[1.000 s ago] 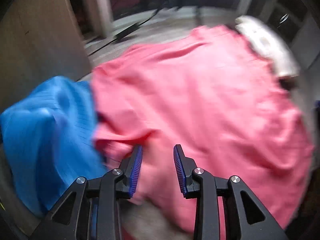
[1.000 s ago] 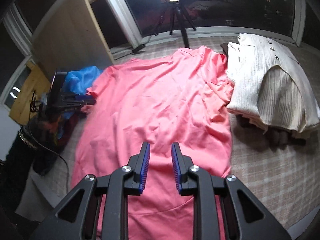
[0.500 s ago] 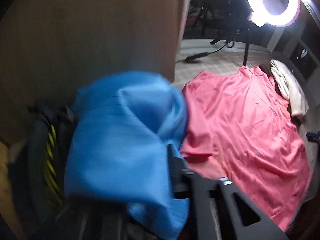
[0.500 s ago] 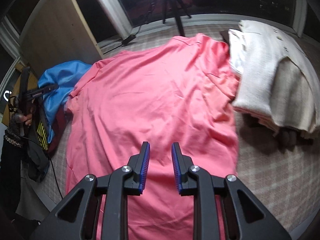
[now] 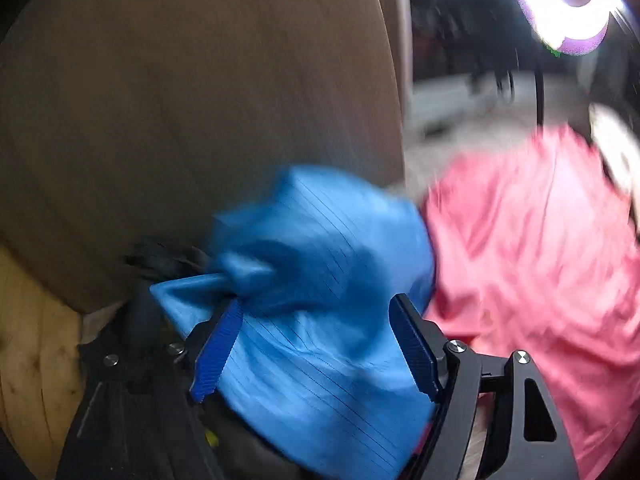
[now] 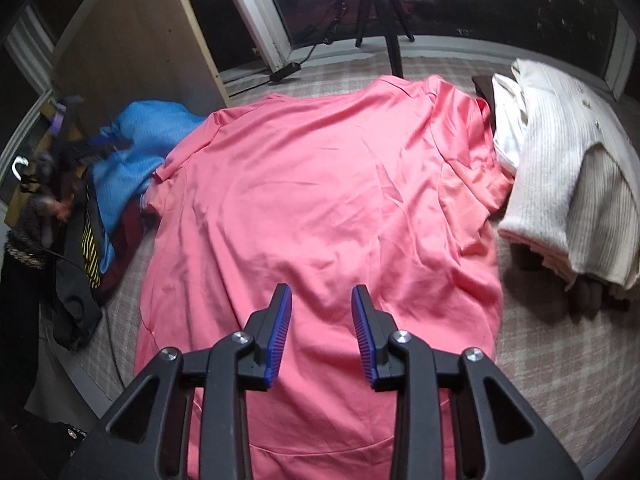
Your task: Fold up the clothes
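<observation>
Straddling the blue garment (image 5: 320, 320) left of the pink shirt (image 6: 320, 200) with left gripper (image 5: 316, 344) spread wide, right gripper (image 6: 321, 328) open, empty; best to close low on 1 bunched fold.

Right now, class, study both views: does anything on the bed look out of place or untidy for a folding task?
Yes. The blue garment lies crumpled on a dark clothes heap left of the flat pink shirt, bunched between the left gripper's open fingers.
</observation>
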A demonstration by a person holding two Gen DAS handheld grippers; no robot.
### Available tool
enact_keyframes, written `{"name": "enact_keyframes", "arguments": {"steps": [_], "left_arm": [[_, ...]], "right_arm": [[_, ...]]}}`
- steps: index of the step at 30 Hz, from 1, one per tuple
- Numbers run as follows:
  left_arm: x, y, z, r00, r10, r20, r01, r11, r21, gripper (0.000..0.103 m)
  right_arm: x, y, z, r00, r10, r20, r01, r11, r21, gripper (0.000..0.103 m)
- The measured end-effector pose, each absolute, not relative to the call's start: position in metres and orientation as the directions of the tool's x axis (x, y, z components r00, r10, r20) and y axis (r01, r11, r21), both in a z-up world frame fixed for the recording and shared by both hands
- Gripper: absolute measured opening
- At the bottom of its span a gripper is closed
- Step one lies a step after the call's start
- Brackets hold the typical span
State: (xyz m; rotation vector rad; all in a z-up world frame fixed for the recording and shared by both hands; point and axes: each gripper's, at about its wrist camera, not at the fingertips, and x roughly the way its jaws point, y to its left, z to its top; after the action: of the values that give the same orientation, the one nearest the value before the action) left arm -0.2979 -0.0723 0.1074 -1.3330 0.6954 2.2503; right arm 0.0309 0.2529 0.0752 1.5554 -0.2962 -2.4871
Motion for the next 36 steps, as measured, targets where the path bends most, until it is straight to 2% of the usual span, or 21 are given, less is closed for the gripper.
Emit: {"name": "enact_keyframes", "arguments": {"steps": [1, 2, 5, 9, 12, 14, 15, 17, 22, 25, 28, 31, 36], "left_arm": [[-0.3, -0.07, 0.094, -0.421, 0.095, -0.902, -0.606, -0.769, 0.202, 0.022], [-0.301, -0.069, 0.082, -0.401, 0.08, -0.913, -0.616, -0.761, 0.204, 0.014], [-0.302, -0.094, 0.095, -0.39, 0.188, -0.902, -0.581, -0.81, 0.082, 0.006], [-0.309, -0.158, 0.131, -0.461, 0.166, -0.872, -0.489, -0.867, 0.095, 0.004], [-0.318, -0.23, 0.156, -0.547, 0.049, -0.836, -0.329, -0.931, 0.16, 0.004], [-0.32, -0.279, 0.161, -0.559, -0.033, -0.828, -0.225, -0.955, 0.191, 0.004], [-0.32, -0.302, 0.161, -0.546, -0.045, -0.836, -0.19, -0.966, 0.176, 0.004], [-0.315, -0.339, 0.159, -0.522, -0.05, -0.852, -0.145, -0.979, 0.147, 0.005], [-0.283, -0.361, 0.17, -0.527, 0.013, -0.85, -0.154, -0.985, 0.08, 0.015], [-0.263, -0.343, 0.18, -0.532, 0.099, -0.841, -0.218, -0.976, 0.023, 0.016], [-0.25, -0.331, 0.187, -0.526, 0.114, -0.843, -0.267, -0.963, 0.037, 0.016], [-0.234, -0.322, 0.19, -0.528, 0.106, -0.843, -0.308, -0.949, 0.074, 0.016], [-0.222, -0.338, 0.194, -0.544, 0.116, -0.831, -0.297, -0.953, 0.061, 0.016]], "right_arm": [[0.031, 0.254, 0.074, -0.429, -0.272, -0.861, 0.047, -0.959, 0.28, 0.031], [0.031, 0.255, 0.073, -0.43, -0.279, -0.859, 0.039, -0.956, 0.291, 0.031], [0.033, 0.25, 0.076, -0.436, -0.287, -0.853, 0.055, -0.955, 0.293, 0.031], [0.031, 0.232, 0.081, -0.429, -0.29, -0.856, 0.1, -0.957, 0.274, 0.031], [0.02, 0.201, 0.081, -0.408, -0.353, -0.842, 0.171, -0.935, 0.31, 0.03], [0.007, 0.164, 0.08, -0.39, -0.41, -0.824, 0.242, -0.91, 0.338, 0.019], [0.0, 0.145, 0.079, -0.38, -0.438, -0.815, 0.278, -0.894, 0.351, 0.007], [-0.017, 0.101, 0.076, -0.353, -0.494, -0.795, 0.347, -0.858, 0.379, 0.007], [-0.083, -0.015, 0.064, -0.307, -0.534, -0.788, 0.453, -0.81, 0.373, 0.006], [-0.145, -0.07, 0.051, -0.376, -0.358, -0.855, 0.436, -0.882, 0.178, 0.006], [-0.199, -0.089, 0.027, -0.351, -0.234, -0.907, 0.368, -0.925, 0.096, 0.006], [-0.227, -0.109, -0.005, -0.273, -0.122, -0.954, 0.386, -0.922, 0.007, 0.007], [-0.204, -0.157, -0.019, -0.204, -0.223, -0.953, 0.52, -0.85, 0.087, 0.006]]}}
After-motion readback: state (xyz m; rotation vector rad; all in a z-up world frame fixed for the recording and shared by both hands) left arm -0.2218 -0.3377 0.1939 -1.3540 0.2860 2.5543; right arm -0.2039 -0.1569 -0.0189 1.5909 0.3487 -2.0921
